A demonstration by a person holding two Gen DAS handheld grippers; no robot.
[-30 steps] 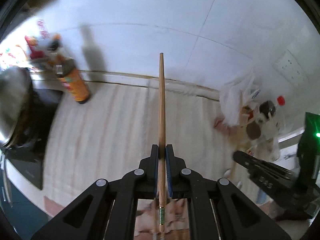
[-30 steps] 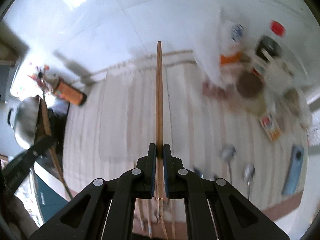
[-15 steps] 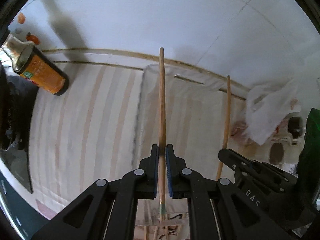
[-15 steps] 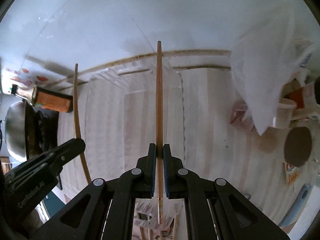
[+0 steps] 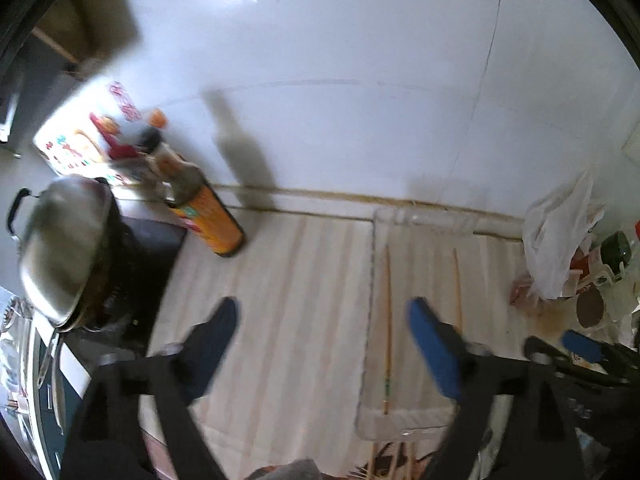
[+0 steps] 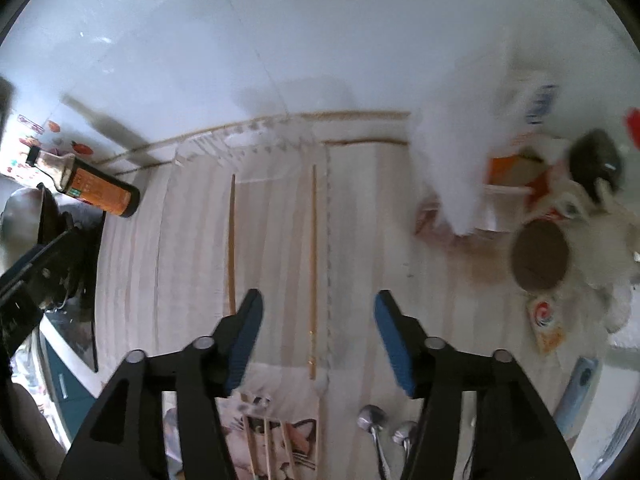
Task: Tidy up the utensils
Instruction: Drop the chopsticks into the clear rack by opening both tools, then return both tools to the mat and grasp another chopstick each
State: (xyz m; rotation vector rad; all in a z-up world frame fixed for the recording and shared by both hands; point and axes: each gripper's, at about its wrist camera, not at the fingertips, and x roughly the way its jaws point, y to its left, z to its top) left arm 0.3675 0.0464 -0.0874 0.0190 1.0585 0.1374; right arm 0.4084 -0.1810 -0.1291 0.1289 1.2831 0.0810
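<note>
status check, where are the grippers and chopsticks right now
Left gripper open, right gripper open, both empty. Two chopsticks lying apart in clear tray. Nothing blocking.

Both tools have opened, dropping their chopsticks (image 6: pixel 313 268) into the tray (image 6: pixel 192 152).

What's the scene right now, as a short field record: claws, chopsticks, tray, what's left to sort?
left claw: open, holding nothing
right claw: open, holding nothing
chopsticks: two, left chopstick and right chopstick, lying apart and roughly parallel
clear tray: holds both chopsticks
spoons: two on the counter, near side, outside the tray
</note>
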